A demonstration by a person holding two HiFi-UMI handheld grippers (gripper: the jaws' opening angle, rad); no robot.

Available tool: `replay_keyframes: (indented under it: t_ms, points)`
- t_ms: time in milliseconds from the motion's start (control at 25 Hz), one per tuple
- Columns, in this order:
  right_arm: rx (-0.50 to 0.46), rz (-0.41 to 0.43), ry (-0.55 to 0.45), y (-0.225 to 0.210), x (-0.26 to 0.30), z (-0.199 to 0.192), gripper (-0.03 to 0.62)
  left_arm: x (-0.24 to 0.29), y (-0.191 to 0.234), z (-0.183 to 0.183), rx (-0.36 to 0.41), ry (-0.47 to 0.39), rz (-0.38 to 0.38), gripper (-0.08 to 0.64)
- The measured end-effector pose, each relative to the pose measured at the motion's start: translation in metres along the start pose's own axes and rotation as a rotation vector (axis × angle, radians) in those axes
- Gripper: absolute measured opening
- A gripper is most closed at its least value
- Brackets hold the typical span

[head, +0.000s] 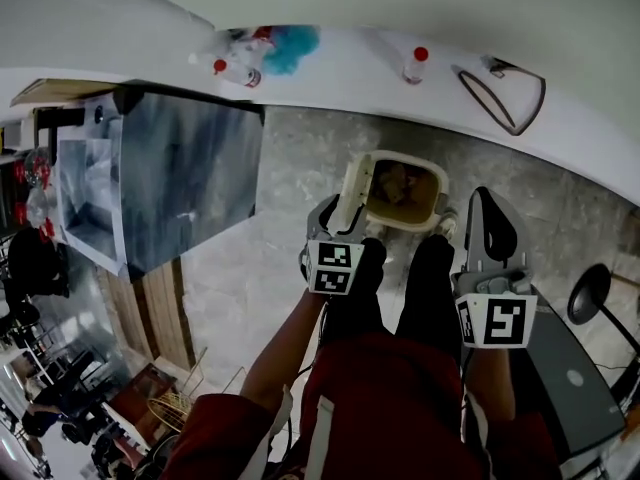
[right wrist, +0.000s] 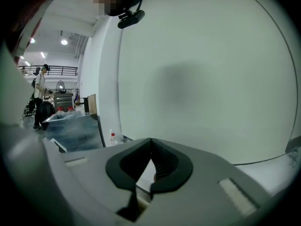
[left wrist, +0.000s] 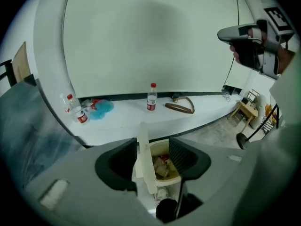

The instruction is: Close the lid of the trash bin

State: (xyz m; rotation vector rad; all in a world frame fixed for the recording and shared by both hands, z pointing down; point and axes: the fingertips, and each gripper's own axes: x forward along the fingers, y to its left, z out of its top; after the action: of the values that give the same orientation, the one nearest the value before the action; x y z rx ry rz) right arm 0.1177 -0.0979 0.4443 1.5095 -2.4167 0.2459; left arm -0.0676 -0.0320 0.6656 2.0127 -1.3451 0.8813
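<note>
A long white counter [head: 350, 73] curves across the top of my head view, with mottled grey floor [head: 290, 178] below it. A large grey box [head: 190, 178] stands at the left, against the counter's edge.

The cream bin [head: 410, 224] sits on the floor near the counter, just ahead of the person's dark trouser legs, and rubbish shows inside it. Its lid [head: 351, 190] stands upright along the bin's left side, so the bin is open.

The left tongs [left wrist: 153, 143] point down at the bin with jaws spread. The lid's top edge rises between them, close to the left jaw; I cannot tell whether it touches.

The right tongs [right wrist: 151, 142] hang to the right of the bin, jaws pressed together at the tips with nothing between them.

On the counter lie a brown strap loop [left wrist: 178, 108] and, just left of it, a red-capped bottle [head: 415, 65].
</note>
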Motion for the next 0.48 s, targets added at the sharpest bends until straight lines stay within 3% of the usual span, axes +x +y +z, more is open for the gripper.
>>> replay_keyframes:
  t_ms: [160,480]
  points:
    - [0.011,0.009,0.023,-0.012,-0.003,-0.012,0.000,0.015,0.004,-0.015,-0.023,0.060,0.031,0.233]
    - [0.026,0.005,0.045,-0.030,-0.007,-0.026,0.000,0.030,-0.008,-0.028,-0.048,0.122,0.016,0.235]
